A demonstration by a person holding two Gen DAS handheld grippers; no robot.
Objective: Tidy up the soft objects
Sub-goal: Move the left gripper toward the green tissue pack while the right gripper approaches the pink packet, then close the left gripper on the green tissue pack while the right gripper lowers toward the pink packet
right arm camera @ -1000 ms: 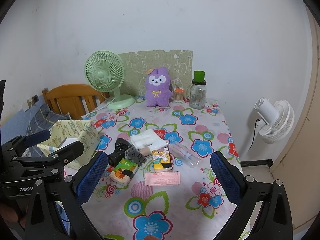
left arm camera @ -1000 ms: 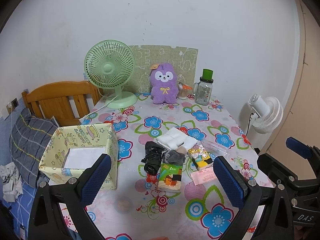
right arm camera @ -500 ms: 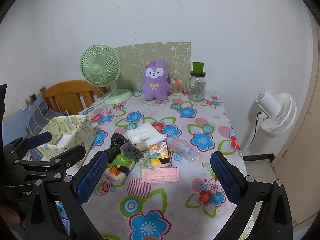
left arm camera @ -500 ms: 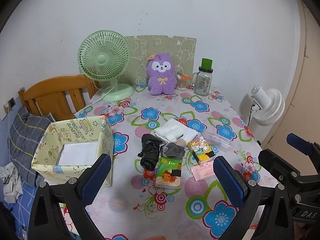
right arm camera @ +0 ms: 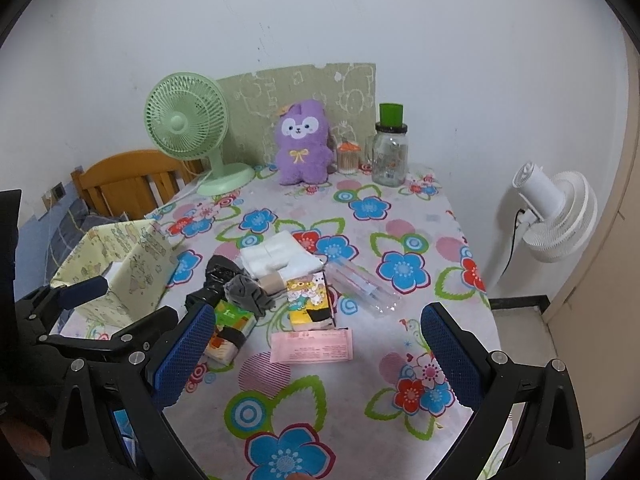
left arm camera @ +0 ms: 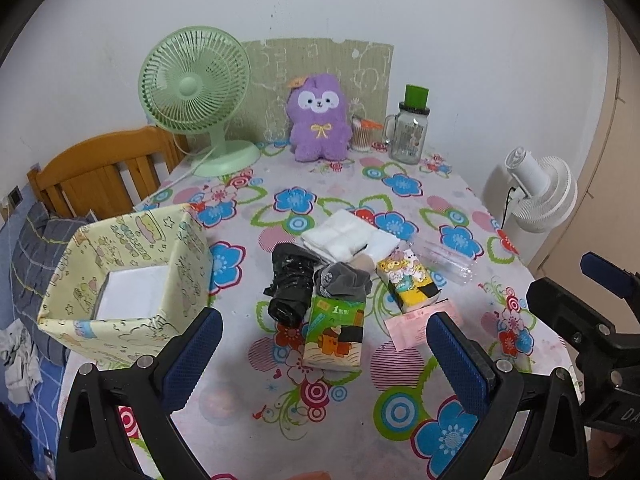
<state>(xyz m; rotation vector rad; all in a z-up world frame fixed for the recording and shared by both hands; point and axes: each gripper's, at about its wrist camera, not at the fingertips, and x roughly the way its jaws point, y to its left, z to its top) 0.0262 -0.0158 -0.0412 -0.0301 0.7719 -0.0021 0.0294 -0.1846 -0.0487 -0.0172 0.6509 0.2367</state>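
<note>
Both tongs stand wide open and grip nothing. The left tongs [left arm camera: 322, 352] hover over the near edge of the table [left arm camera: 360, 420], their blue pads either side of a cluster of soft things. The right tongs [right arm camera: 318, 354] hover beside them, over a flat pink packet [right arm camera: 311, 345].

The cluster sits mid-table. A black crumpled bag roll [left arm camera: 291, 284] lies with its long axis running from the near edge toward the far wall. Touching its right side is a grey sock bundle [left arm camera: 344, 279], resting on the far end of a green tissue pack [left arm camera: 334, 336], whose long axis also runs near to far. To the right, a yellow tissue pack [left arm camera: 410, 282] lies angled, its far end leaning left. Behind them lies a folded white cloth [left arm camera: 350, 237], and to the right a clear plastic tube [left arm camera: 448, 260] slants across the tablecloth.

A pale yellow fabric box [left arm camera: 128, 280] stands open at the table's left edge, well apart from the cluster. At the far wall stand a green fan [left arm camera: 196, 92], a purple plush toy [left arm camera: 318, 118] sitting upright and facing the cameras, and a glass jar with green lid [left arm camera: 410, 128].

Compared with a second ago, both cameras have come nearer to the cluster, which now looks larger and lower in view. The objects themselves have not moved.
</note>
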